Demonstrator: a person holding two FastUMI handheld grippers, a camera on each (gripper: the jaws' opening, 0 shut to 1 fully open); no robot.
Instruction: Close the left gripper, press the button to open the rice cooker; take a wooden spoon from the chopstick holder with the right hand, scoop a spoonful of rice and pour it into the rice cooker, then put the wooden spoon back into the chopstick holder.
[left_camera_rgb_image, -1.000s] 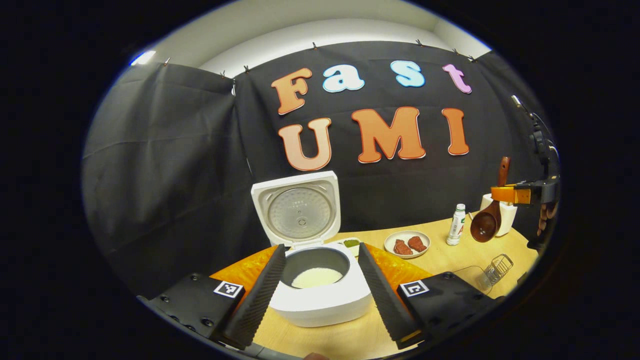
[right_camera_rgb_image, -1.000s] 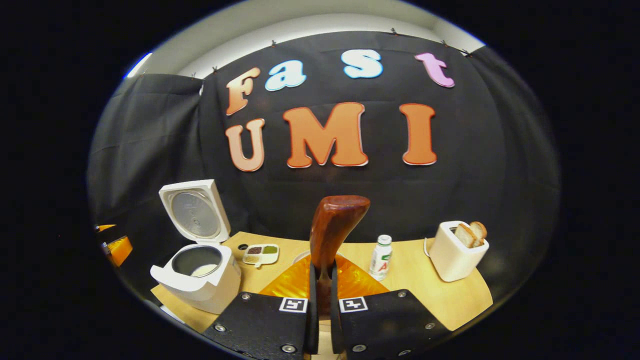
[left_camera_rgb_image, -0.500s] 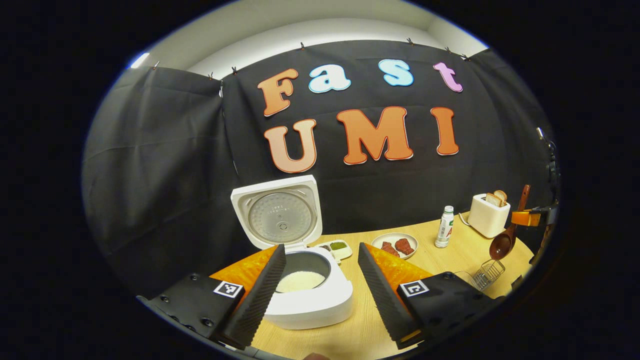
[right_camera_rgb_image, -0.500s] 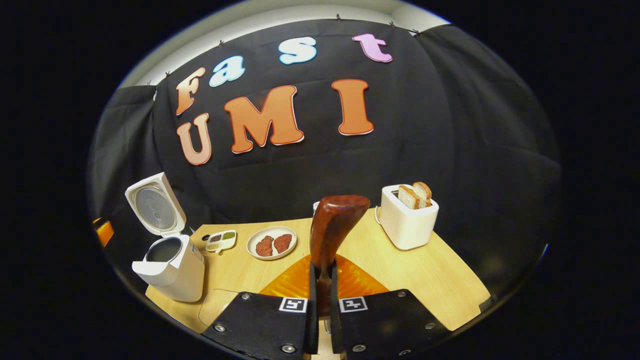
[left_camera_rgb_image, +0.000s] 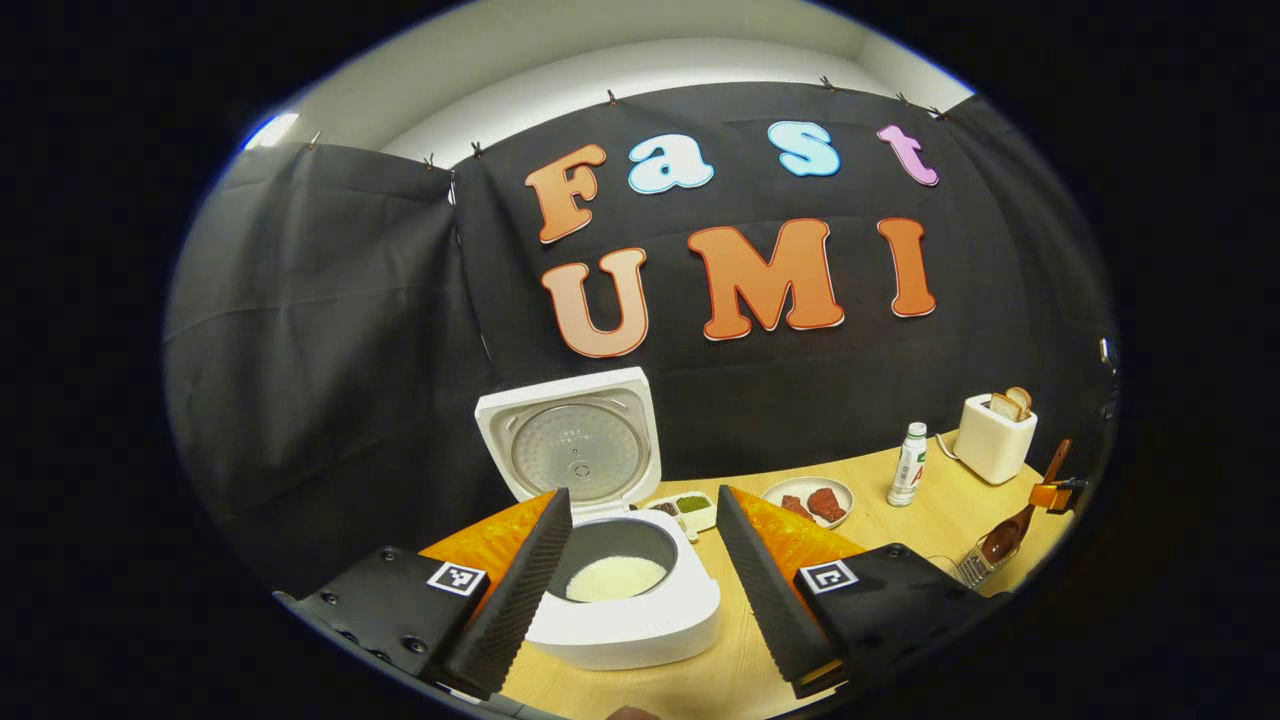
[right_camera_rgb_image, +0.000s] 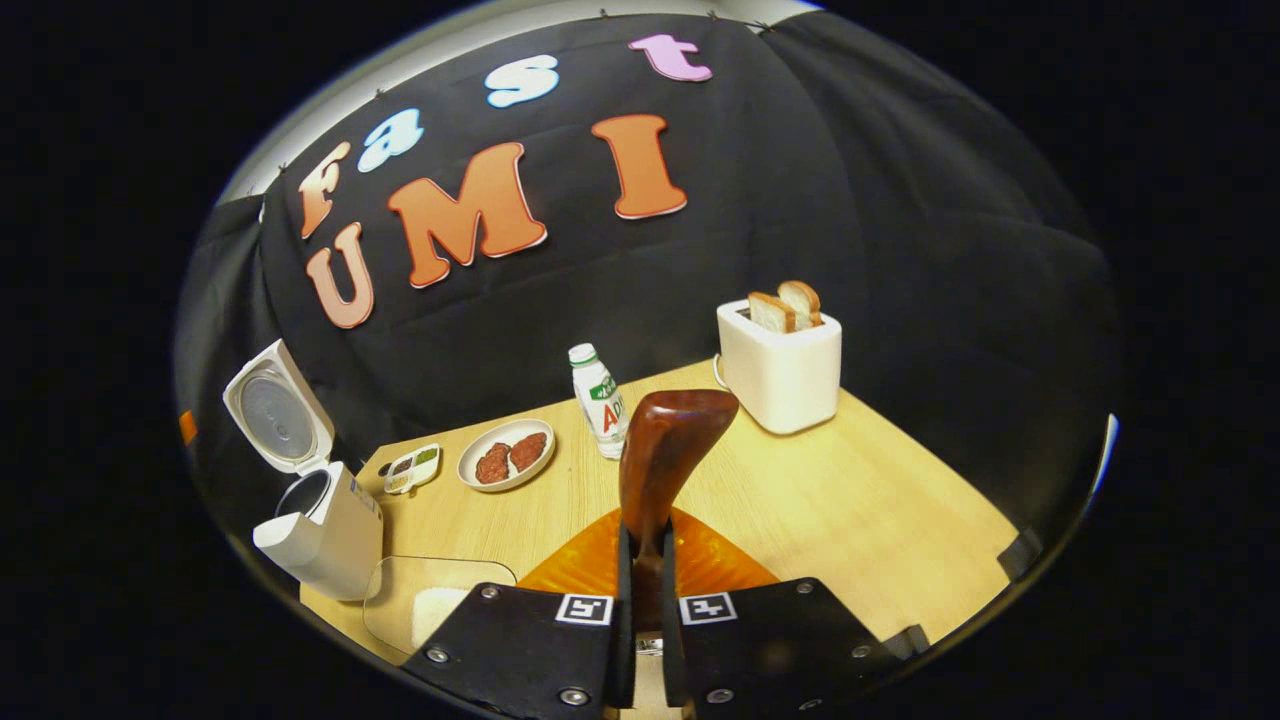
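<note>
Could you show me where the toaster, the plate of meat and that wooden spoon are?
toaster (right_camera_rgb_image: 780, 375), right gripper view, on its white front wall.
plate of meat (right_camera_rgb_image: 472, 478), right gripper view, on the plate's bare rim.
wooden spoon (right_camera_rgb_image: 665, 450), right gripper view, on the handle's broad end.

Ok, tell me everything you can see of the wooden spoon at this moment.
The wooden spoon is dark reddish-brown, glossy wood. In the right gripper view its handle rises upright between the fingers of the right gripper, which is shut on it, broad handle end uppermost. In the left gripper view it hangs tilted, round bowl lowest, at the top of the wire chopstick holder near the table's right edge; whether the bowl touches the wires is unclear. No rice is visible on it.
</note>
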